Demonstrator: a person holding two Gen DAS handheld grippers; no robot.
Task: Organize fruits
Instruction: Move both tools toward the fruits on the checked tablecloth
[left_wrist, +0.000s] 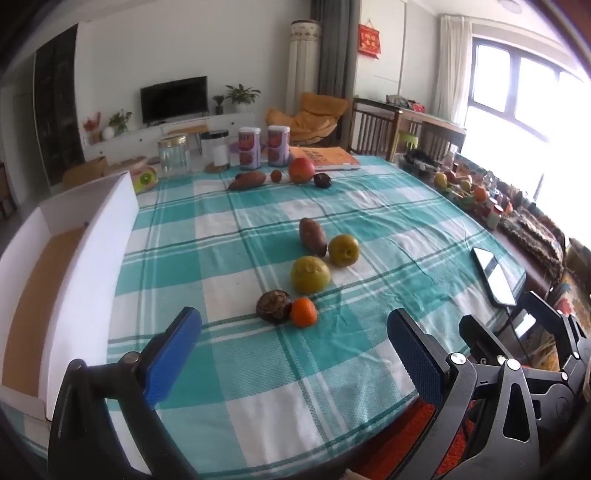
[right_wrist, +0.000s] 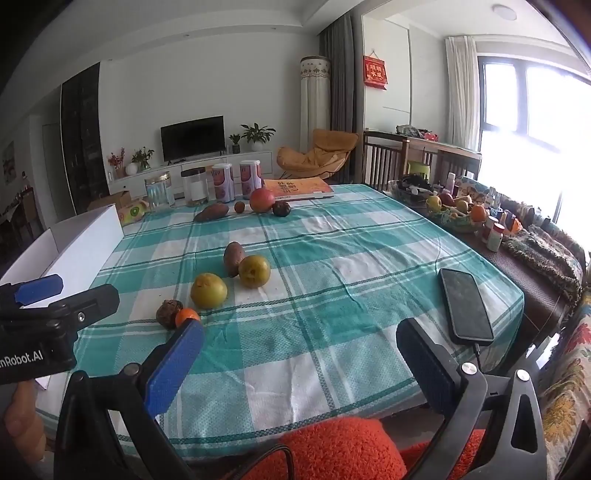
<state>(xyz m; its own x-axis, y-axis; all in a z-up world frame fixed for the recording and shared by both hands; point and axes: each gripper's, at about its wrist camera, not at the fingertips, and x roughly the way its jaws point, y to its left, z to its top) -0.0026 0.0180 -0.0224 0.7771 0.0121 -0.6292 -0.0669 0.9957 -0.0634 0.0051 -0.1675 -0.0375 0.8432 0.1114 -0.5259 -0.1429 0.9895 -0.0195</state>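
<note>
Left gripper (left_wrist: 293, 328) and right gripper (right_wrist: 299, 332) both released, empty, above near worktop (left_wrist: 332, 206); small orange mandarin (left_wrist: 303, 312) touching dark brown wrinkled fruit (left_wrist: 273, 307).

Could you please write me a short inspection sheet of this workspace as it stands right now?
Surface: table under a teal-and-white checked cloth, lightly wrinkled.
Job's things: near cluster of a small orange, a dark wrinkled fruit touching it, two yellow-green fruits and a sweet potato; far row with another sweet potato and a red fruit. White box at the left edge, nothing seen inside.
Clutter: phone, jars, two cans, orange book.
Grippers: left gripper and right gripper both open, holding nothing.
Cables: one plugged into the phone.
Surroundings: side table crowded with bottles, bright window, TV.
</note>
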